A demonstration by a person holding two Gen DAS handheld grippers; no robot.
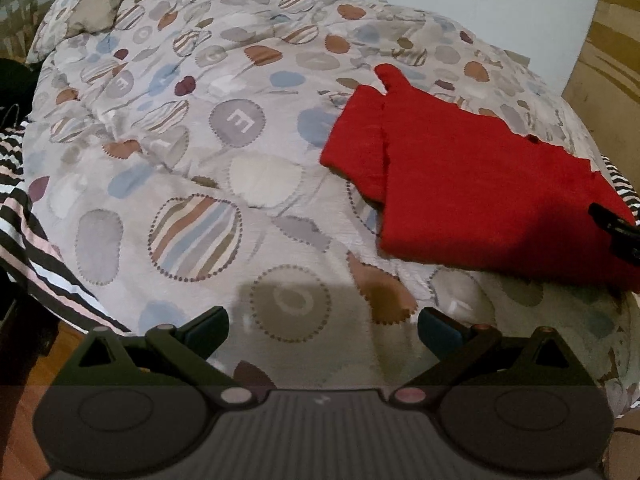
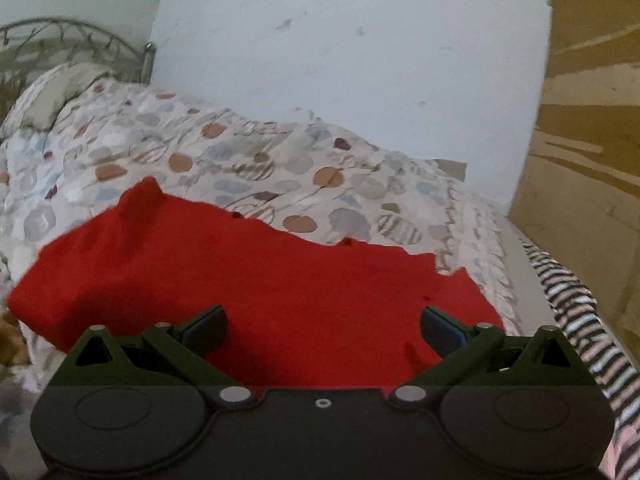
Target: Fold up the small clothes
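Right wrist: red garment (image 2: pixel 256 280) on patterned duvet (image 2: pixel 200 160), striped sheet (image 2: pixel 568 292) alongside.

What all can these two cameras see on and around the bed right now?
garment: one, red, lying on the quilt, partly folded, toward the bed's right side
quilt: one, pale grey with blue, brown and striped circles, covering the bed
pillow: one, beige, at the head of the bed
striped sheet: one, black, white and pink, showing at the quilt's edges
headboard: one, grey metal, curved, behind the pillow
wall: one, pale blue-white, along the far side of the bed
wooden panel: one, brown, right of the wall
left claw: one, dark, open, over bare quilt, holding nothing
right claw: one, dark, open, over the garment's near edge, holding nothing
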